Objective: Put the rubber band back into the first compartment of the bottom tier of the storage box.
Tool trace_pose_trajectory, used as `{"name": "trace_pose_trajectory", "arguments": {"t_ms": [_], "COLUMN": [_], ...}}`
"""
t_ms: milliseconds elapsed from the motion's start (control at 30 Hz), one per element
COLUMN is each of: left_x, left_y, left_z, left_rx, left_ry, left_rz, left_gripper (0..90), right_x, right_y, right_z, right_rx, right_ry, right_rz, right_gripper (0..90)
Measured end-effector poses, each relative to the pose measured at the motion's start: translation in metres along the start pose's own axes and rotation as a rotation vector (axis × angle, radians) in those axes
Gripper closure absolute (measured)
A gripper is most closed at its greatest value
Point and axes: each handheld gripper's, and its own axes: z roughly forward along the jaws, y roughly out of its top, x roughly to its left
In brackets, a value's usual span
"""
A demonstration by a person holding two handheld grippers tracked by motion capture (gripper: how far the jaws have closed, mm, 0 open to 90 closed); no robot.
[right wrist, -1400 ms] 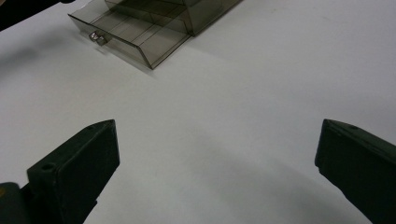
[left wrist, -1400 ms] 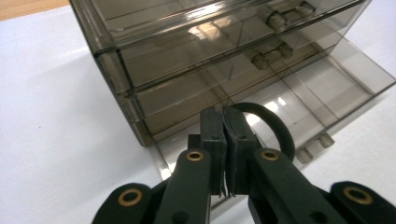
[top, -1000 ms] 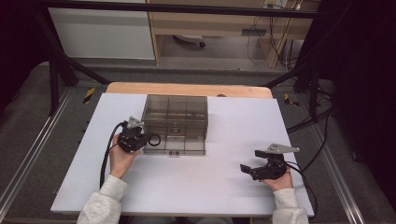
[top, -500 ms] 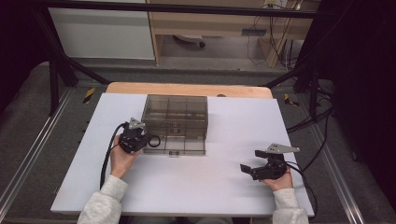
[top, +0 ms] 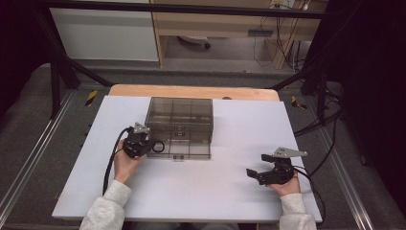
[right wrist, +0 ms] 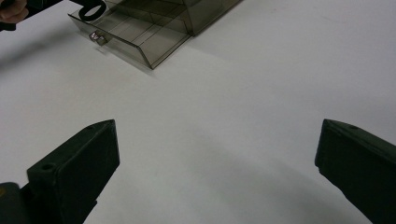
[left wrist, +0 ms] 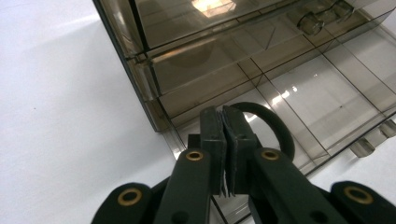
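Observation:
A smoky clear drawer box (top: 181, 115) stands at the middle of the white table (top: 215, 201), with its bottom drawer (top: 184, 149) pulled out toward me. My left gripper (top: 149, 145) hovers at the drawer's left corner, shut on a black ring (top: 158, 146). In the left gripper view the jaws (left wrist: 223, 140) pinch the ring (left wrist: 276, 128) above the drawer's divided compartments (left wrist: 322, 93). My right gripper (top: 257, 166) rests on the table at the right, open with nothing between its fingers (right wrist: 79, 161). The right gripper view shows the drawer (right wrist: 135, 35) and the ring (right wrist: 92, 8) far off.
A small clear handle (right wrist: 97, 37) sticks out of the drawer's front. A wooden strip (top: 191, 91) runs along the table's far edge. Black frame bars and cables stand around the table. Bare white surface lies between the box and my right gripper.

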Motion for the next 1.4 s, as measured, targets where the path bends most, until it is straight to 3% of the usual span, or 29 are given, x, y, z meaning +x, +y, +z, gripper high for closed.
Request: {"name": "trace_pose_trajectory", "arguments": {"t_ms": [867,1400], "left_x": [-0.005,-0.007], "left_y": [-0.003,0.001], "left_z": [0.01,-0.012], "left_rx": [0.048,-0.03], "left_ry": [-0.005,-0.017], "left_rz": [0.031,0.014], "left_gripper": [85.6,60.7], "right_x": [0.0,0.0], "right_y": [0.0,0.0], "right_z": [0.0,-0.001], "right_rx": [-0.001,-0.002], "right_ry": [0.0,0.001], "right_rz": [0.002,0.004], "right_gripper": [0.4,0.4]}}
